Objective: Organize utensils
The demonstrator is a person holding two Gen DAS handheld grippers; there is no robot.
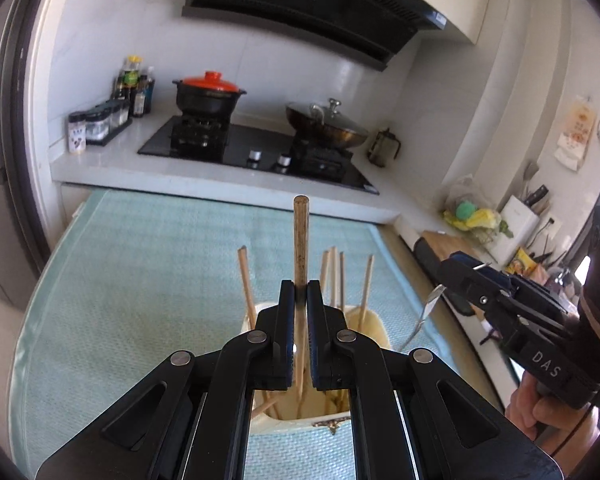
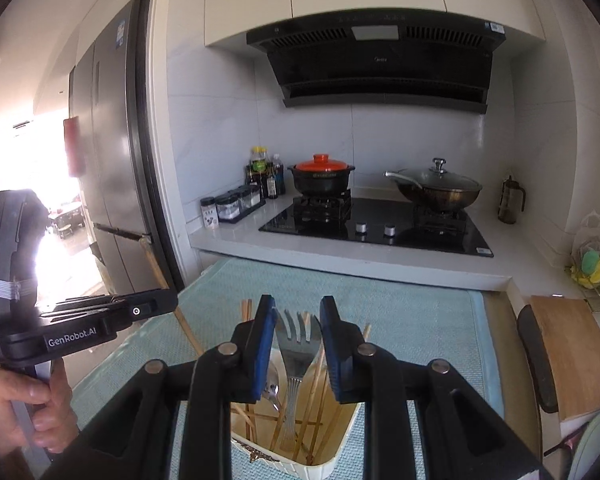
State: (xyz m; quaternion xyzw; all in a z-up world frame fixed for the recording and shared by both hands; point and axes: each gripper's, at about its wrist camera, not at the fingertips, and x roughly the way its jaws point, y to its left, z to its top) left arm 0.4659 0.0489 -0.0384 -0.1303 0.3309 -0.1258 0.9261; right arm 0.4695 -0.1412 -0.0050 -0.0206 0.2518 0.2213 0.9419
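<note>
A: State the position of the cream rectangular utensil holder [image 2: 342, 444].

B: It stands on the pale blue woven mat [image 1: 140, 280], on the near side of the black glass gas hob [image 2: 380, 224]. Thin wooden chopsticks [image 1: 245, 280] stand in it, leaning at various angles.

A: Condition of the left gripper [image 1: 301, 292]?

B: Its jaws are pressed together on a single brown wooden chopstick [image 1: 301, 240], held upright directly above the holder.

A: And the right gripper [image 2: 298, 312]?

B: Jaws spread, gripping nothing. It sits above the holder, with the tines of a silver metal fork [image 2: 298, 344] visible between the blue pads [image 2: 266, 344]. The fork stands in the holder beside a silver metal spoon [image 2: 272, 390].
</note>
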